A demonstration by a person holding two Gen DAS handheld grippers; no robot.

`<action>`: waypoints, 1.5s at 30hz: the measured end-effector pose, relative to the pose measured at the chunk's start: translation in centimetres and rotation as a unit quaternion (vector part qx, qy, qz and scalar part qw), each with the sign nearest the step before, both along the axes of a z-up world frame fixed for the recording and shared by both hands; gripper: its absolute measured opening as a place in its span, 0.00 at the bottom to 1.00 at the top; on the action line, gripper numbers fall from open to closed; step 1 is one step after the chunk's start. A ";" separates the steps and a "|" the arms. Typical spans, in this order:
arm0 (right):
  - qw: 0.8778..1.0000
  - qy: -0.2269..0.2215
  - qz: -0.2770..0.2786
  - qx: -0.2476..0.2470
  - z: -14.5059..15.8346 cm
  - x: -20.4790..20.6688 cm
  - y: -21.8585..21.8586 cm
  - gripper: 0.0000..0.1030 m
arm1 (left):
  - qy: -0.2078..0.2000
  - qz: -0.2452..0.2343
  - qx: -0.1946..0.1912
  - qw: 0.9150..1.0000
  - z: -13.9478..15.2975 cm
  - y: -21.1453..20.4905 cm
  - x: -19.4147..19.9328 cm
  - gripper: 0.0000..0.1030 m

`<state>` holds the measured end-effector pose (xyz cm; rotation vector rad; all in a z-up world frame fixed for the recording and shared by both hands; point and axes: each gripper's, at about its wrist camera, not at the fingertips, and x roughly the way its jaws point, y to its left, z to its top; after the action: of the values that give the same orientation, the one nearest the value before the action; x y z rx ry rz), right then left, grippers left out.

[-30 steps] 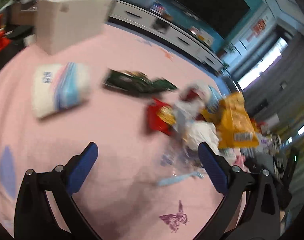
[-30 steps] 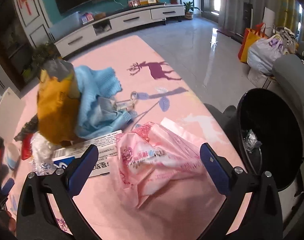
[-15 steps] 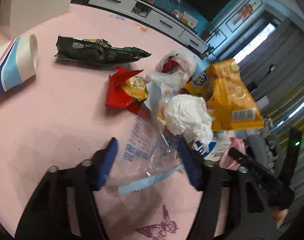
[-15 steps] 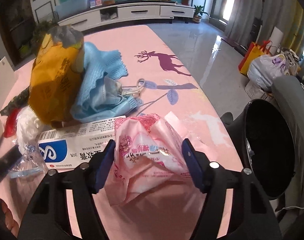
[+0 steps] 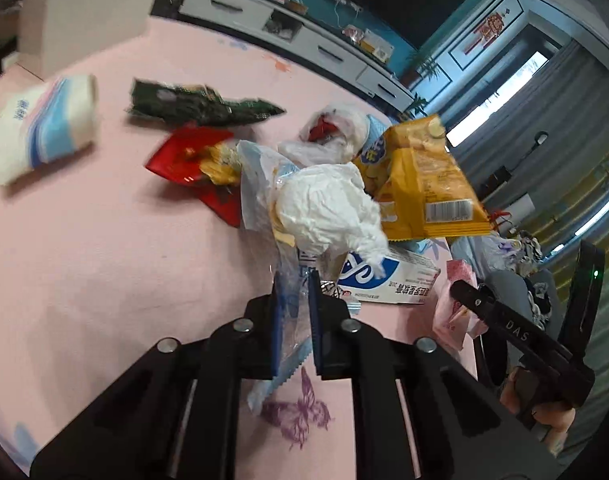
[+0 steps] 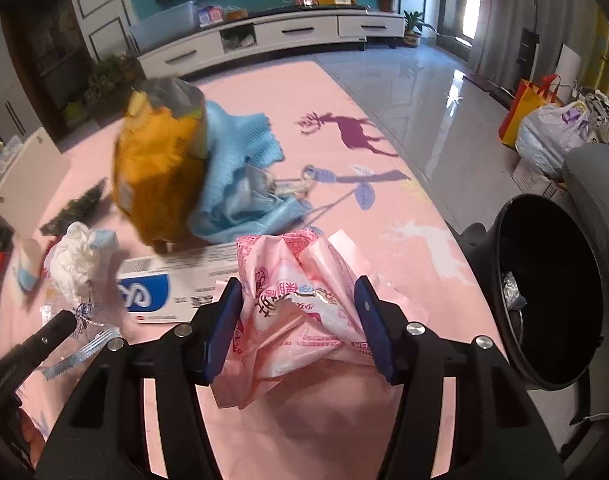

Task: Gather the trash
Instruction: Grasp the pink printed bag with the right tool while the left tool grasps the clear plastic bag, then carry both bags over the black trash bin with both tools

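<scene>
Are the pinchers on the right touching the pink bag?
Touching. In the right wrist view the right gripper has just been closing, and both blue pads press into the crumpled pink bag bunched between them.

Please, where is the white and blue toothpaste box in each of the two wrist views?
Left wrist view: the toothpaste box is right of centre, under the crumpled white tissue.
Right wrist view: the box is left of centre, beside the pink bag.
Shared landmark: the yellow snack bag.
</scene>
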<state>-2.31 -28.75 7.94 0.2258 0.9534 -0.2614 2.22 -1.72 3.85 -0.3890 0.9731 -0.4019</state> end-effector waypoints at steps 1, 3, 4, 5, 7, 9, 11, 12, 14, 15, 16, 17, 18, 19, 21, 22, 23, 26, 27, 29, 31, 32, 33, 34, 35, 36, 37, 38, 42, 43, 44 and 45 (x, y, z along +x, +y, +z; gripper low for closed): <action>1.000 -0.007 0.003 0.001 0.4 -0.2 0.2 0.56 | -0.005 0.002 0.004 1.000 0.5 0.2 -0.4 0.12; 1.000 -0.017 0.009 0.004 1.0 -0.5 0.6 0.56 | -0.017 0.004 0.019 1.000 1.6 0.4 -1.0 0.12; 1.000 -0.021 0.012 0.004 1.4 -0.6 0.7 0.56 | -0.032 0.013 0.041 0.999 2.6 0.7 -1.5 0.12; 1.000 -0.027 0.016 0.002 1.8 -0.8 1.1 0.56 | -0.057 0.023 0.065 0.996 3.7 0.6 -2.2 0.12; 0.999 -0.036 0.023 0.000 2.3 -1.0 1.5 0.56 | -0.093 0.034 0.120 0.988 5.0 0.1 -3.1 0.12; 0.999 -0.042 0.030 -0.003 2.7 -1.1 2.0 0.56 | -0.103 0.040 0.147 0.983 5.4 0.2 -3.3 0.12; 0.998 -0.044 0.033 -0.007 2.8 -1.2 2.3 0.56 | -0.082 0.040 0.141 0.986 5.0 0.6 -3.0 0.12; 0.998 -0.045 0.035 -0.009 2.9 -1.2 2.5 0.56 | -0.077 0.038 0.141 0.986 5.0 0.8 -2.9 0.12; 0.998 -0.043 0.037 -0.013 2.8 -1.2 2.6 0.56 | -0.083 0.040 0.160 0.983 5.1 0.8 -3.2 0.12; 0.998 -0.043 0.038 -0.014 2.8 -1.2 2.7 0.56 | -0.091 0.042 0.169 0.981 5.4 0.7 -3.5 0.12; 0.998 -0.042 0.039 -0.015 2.8 -1.2 2.7 0.56 | -0.100 0.042 0.173 0.979 5.8 0.6 -3.8 0.12; 0.998 -0.041 0.039 -0.015 2.8 -1.1 2.7 0.56 | -0.103 0.041 0.171 0.979 6.1 0.8 -3.9 0.12; 0.998 -0.041 0.038 -0.016 2.7 -1.1 2.7 0.56 | -0.105 0.040 0.164 0.980 6.4 1.0 -4.0 0.13; 0.998 -0.040 0.038 -0.016 2.7 -1.1 2.7 0.56 | -0.105 0.039 0.160 0.981 6.4 0.7 -4.4 0.13; 0.998 -0.040 0.038 -0.017 2.7 -1.1 2.7 0.56 | -0.107 0.036 0.152 0.982 6.6 0.7 -4.5 0.13; 0.998 -0.040 0.038 -0.017 2.8 -1.1 2.6 0.56 | -0.105 0.032 0.148 0.983 6.7 0.8 -4.5 0.13; 0.998 -0.041 0.037 -0.016 2.8 -1.1 2.6 0.56 | -0.102 0.029 0.143 0.984 6.8 0.9 -4.6 0.13; 0.998 -0.042 0.037 -0.014 2.7 -1.2 2.6 0.56 | -0.107 0.029 0.149 0.983 7.4 0.9 -4.9 0.13; 0.998 -0.042 0.037 -0.015 2.8 -1.2 2.6 0.56 | -0.115 0.032 0.157 0.980 7.6 0.8 -5.2 0.13; 0.998 -0.042 0.037 -0.015 2.8 -1.3 2.6 0.56 | -0.131 0.035 0.174 0.975 8.2 0.6 -5.6 0.14; 0.998 -0.042 0.038 -0.014 2.8 -1.3 2.6 0.56 | -0.129 0.032 0.176 0.975 8.2 0.6 -5.6 0.14; 0.998 -0.043 0.038 -0.011 2.8 -1.3 2.6 0.56 | -0.123 0.027 0.177 0.976 8.0 0.5 -5.5 0.14; 0.998 -0.046 0.041 -0.005 2.9 -1.4 2.7 0.56 | -0.117 0.022 0.181 0.976 7.7 0.4 -5.3 0.14; 0.998 -0.050 0.047 0.003 3.1 -1.4 2.9 0.56 | -0.107 0.011 0.189 0.976 7.1 0.0 -5.0 0.14; 0.997 -0.054 0.053 0.008 3.3 -1.5 3.1 0.56 | -0.100 0.003 0.192 0.976 6.7 -0.3 -4.8 0.14; 0.997 -0.057 0.059 0.012 3.4 -1.5 3.3 0.56 | -0.091 -0.009 0.192 0.977 6.1 -0.8 -4.7 0.14; 0.996 -0.059 0.066 0.016 3.6 -1.6 3.5 0.56 | -0.085 -0.015 0.192 0.978 5.7 -1.0 -4.6 0.14; 0.995 -0.061 0.072 0.019 3.7 -1.6 3.8 0.56 | -0.079 -0.023 0.191 0.978 5.4 -1.4 -4.5 0.14; 0.994 -0.063 0.087 0.015 3.8 -1.6 4.9 0.56 | -0.082 -0.037 0.192 0.977 5.1 -2.3 -4.9 0.14; 0.994 -0.062 0.088 0.012 3.8 -1.6 5.0 0.56 | -0.084 -0.038 0.192 0.977 5.1 -2.5 -5.0 0.14; 0.994 -0.062 0.089 0.011 3.9 -1.6 5.1 0.56 | -0.084 -0.040 0.191 0.977 5.2 -2.5 -5.1 0.14; 0.994 -0.062 0.089 0.011 3.9 -1.6 5.1 0.56 | -0.084 -0.043 0.186 0.978 5.2 -2.6 -5.2 0.14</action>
<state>-3.88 -23.61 11.85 0.1740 0.8477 -0.0725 -2.97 -4.32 9.10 0.0263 0.8793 -0.3170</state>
